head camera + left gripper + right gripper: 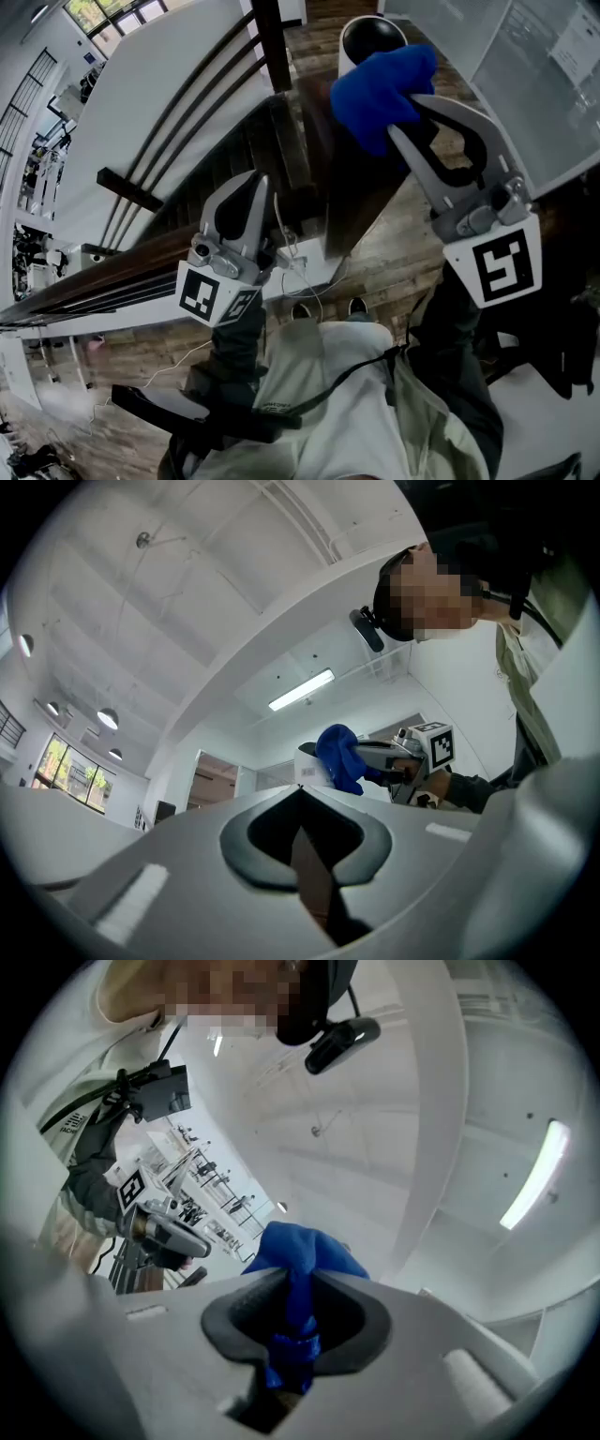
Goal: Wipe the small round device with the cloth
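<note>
The small round device (368,39), white with a black domed face, stands at the far end of a dark wooden top (352,187). My right gripper (409,120) is shut on a bunched blue cloth (382,86), and the cloth lies against the device's near side, hiding its lower part. In the right gripper view the cloth (302,1258) is pinched between the jaws and puffs out past the right gripper (296,1286). My left gripper (259,184) hangs lower left, shut and empty. From the left gripper (300,794) view, the cloth (337,755) covers the white device (309,763).
Dark wooden rails (202,103) run diagonally at the left beside a white wall panel. A white power strip with cables (292,265) lies on the wood floor below, next to the person's shoes (357,307). Grey panels (534,66) stand at the upper right.
</note>
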A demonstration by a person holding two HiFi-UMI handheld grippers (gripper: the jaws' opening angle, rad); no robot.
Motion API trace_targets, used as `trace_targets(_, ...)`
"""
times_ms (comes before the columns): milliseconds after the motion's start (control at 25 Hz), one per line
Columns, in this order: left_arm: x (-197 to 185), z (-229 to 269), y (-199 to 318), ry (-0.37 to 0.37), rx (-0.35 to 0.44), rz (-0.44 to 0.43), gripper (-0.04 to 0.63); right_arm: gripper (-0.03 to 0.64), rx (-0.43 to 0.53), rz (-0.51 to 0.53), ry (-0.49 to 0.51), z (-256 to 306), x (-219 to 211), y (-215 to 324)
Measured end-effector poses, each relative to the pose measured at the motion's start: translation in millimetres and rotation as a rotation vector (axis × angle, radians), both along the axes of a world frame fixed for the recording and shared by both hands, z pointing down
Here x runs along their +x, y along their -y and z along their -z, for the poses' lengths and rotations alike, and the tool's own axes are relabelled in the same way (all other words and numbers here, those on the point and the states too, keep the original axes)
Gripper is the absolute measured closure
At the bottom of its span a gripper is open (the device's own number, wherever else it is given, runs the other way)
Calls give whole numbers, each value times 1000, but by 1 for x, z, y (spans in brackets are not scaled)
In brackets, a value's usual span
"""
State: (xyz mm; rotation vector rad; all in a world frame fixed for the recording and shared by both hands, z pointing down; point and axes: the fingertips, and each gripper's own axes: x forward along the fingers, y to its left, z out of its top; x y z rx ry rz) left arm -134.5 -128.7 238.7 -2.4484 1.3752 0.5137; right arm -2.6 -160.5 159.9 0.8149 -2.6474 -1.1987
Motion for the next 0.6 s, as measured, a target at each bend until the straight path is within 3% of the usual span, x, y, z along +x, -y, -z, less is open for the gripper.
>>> trace_targets(240, 5, -2, 3, 5, -10, -12, 591, 545, -21, 0, 216, -4, 25, -5)
trace_targets(600, 20, 19, 5, 18, 35, -41, 591, 546, -43, -78, 224, -17, 31, 4)
